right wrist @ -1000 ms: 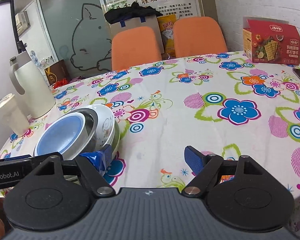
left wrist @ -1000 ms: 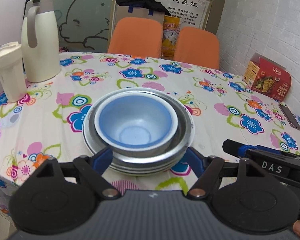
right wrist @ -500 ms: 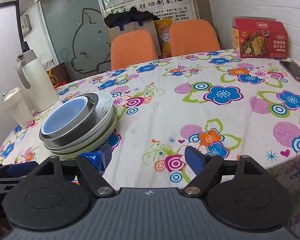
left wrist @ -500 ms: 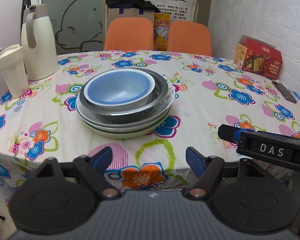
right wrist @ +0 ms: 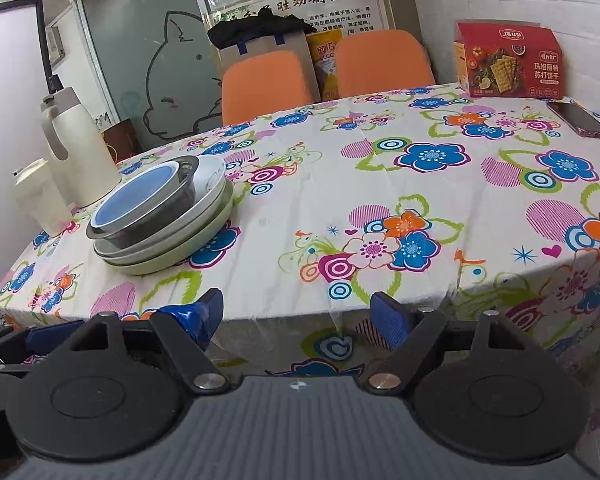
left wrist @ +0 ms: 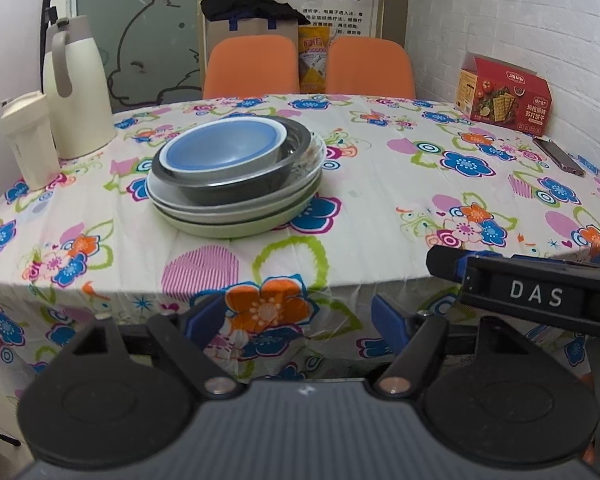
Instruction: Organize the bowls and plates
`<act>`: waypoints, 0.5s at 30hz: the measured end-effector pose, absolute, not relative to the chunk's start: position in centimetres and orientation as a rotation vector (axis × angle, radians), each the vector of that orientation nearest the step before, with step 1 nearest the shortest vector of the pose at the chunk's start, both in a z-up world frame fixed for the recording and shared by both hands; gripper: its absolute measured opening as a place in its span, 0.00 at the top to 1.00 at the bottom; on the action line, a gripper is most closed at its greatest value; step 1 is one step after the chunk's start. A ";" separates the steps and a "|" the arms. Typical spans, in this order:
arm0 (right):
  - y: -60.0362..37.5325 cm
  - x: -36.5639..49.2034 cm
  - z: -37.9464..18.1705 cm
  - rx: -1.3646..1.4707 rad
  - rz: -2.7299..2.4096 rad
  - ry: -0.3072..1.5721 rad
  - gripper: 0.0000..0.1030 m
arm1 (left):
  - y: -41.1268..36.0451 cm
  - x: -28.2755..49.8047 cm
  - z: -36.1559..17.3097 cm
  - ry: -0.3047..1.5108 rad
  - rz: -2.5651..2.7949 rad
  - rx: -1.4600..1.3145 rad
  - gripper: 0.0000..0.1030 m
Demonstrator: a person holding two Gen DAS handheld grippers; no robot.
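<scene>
A blue bowl sits inside a steel bowl, on a white plate and a pale green plate, stacked on the flowered table. The stack also shows in the right wrist view, with the blue bowl on top. My left gripper is open and empty, off the table's front edge, well short of the stack. My right gripper is open and empty, also off the front edge, to the right of the stack. The right gripper's side shows in the left wrist view.
A cream thermos jug and a cream cup stand at the table's left. A red cracker box and a phone lie at the right. Two orange chairs stand behind the table.
Both grippers have pulled back from the stack, past the table's front edge. The stacked plates and bowls stay in place on the table.
</scene>
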State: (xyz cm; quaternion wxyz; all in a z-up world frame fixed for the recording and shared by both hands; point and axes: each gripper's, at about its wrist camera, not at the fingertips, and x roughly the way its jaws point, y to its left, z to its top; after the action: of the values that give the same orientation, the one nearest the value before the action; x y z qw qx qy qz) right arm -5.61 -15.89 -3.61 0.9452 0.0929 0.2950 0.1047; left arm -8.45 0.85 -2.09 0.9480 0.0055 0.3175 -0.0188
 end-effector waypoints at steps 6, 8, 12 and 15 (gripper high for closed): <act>-16.1 -7.3 -2.9 0.180 0.212 0.563 0.34 | 0.4 -10.5 -1.3 0.594 -0.027 0.029 0.28; -15.9 -7.9 -2.7 0.170 0.216 0.553 0.34 | 0.5 -11.2 -1.0 0.579 -0.026 0.026 0.28; -15.6 -8.7 -2.3 0.158 0.235 0.540 0.34 | 0.5 -12.3 -0.5 0.553 -0.018 0.030 0.27; -15.3 -9.2 -1.9 0.150 0.239 0.521 0.34 | 0.7 -12.9 -0.2 0.533 -0.020 0.027 0.28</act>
State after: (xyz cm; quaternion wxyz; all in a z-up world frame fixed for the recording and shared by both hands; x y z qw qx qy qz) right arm -9.23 -15.31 -1.92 0.9565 0.0740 0.2567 0.1175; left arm -12.86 0.69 -0.21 0.9646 0.0133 0.2632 -0.0101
